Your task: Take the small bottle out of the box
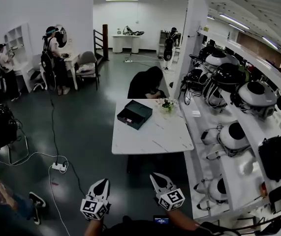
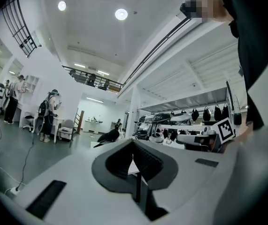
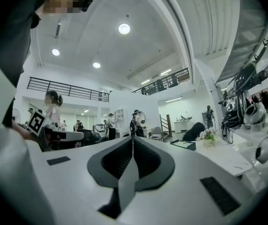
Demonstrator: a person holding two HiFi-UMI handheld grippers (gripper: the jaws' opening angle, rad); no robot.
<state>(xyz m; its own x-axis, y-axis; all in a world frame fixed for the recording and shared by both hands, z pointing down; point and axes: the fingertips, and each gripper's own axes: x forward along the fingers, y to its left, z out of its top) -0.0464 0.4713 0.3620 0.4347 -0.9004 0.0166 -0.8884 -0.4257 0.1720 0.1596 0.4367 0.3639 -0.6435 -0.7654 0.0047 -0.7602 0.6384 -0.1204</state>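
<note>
A dark flat box (image 1: 134, 114) lies on the white table (image 1: 150, 136) ahead of me; the right gripper view shows the box (image 3: 183, 144) far off to the right. No small bottle shows in any view. Both grippers are held low and well short of the table's near edge, pointing forward. My left gripper (image 1: 102, 181) has its jaws together with nothing between them, and its tips (image 2: 133, 142) meet in its own view. My right gripper (image 1: 155, 176) is shut and empty too, its jaws (image 3: 133, 138) closed to a point.
A small vase of flowers (image 1: 167, 104) stands at the table's far right, and a person in black (image 1: 147, 82) bends over behind the table. Shelves of white and black helmets (image 1: 238, 97) run along the right. A power strip and cables (image 1: 59, 167) lie on the floor at left.
</note>
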